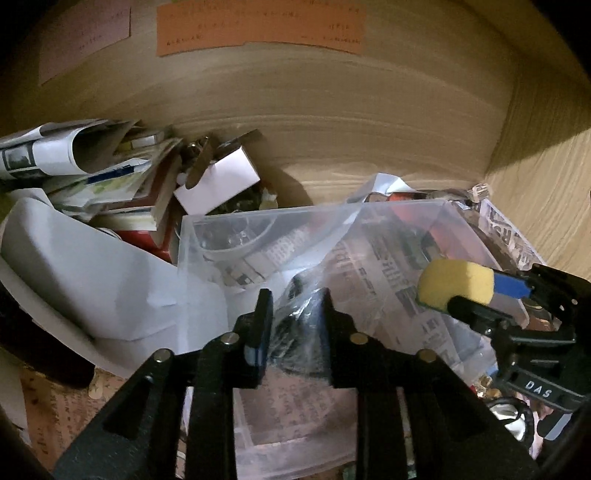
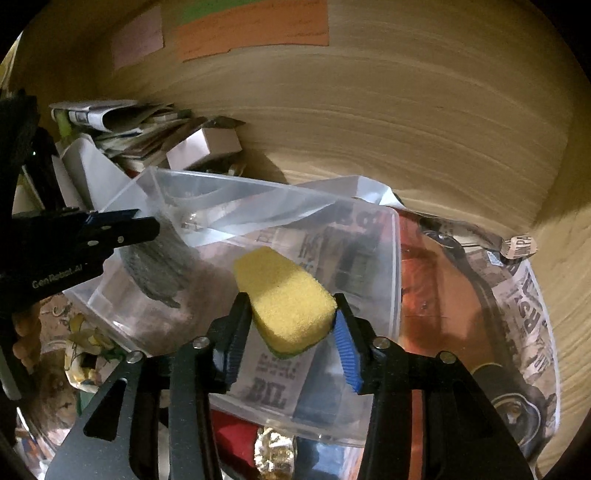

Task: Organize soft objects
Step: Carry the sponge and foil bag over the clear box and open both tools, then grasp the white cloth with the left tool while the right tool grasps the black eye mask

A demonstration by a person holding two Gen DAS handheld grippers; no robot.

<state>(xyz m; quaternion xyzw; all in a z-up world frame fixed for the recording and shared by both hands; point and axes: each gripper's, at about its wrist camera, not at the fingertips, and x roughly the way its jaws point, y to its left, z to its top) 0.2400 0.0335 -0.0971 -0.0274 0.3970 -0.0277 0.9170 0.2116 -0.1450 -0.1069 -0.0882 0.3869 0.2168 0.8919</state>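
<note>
The right gripper (image 2: 291, 325) has its jaws pinching a yellow sponge (image 2: 282, 299) above the clear plastic bin (image 2: 391, 258); the left gripper (image 1: 295, 325) has its jaws clamped on a dark grey scouring pad (image 2: 159, 266) over the bin's near-left corner. "GenRobot.AI" is printed on the left gripper, "DAS" on the right, "BIL" on newspaper (image 2: 273, 387) under the bin. A heap of papers and boxes (image 1: 122, 173) crowds the left; the wooden back wall (image 1: 332, 110) with an orange note (image 1: 258, 27) and a side panel (image 1: 546, 192) close the far and right sides.
</note>
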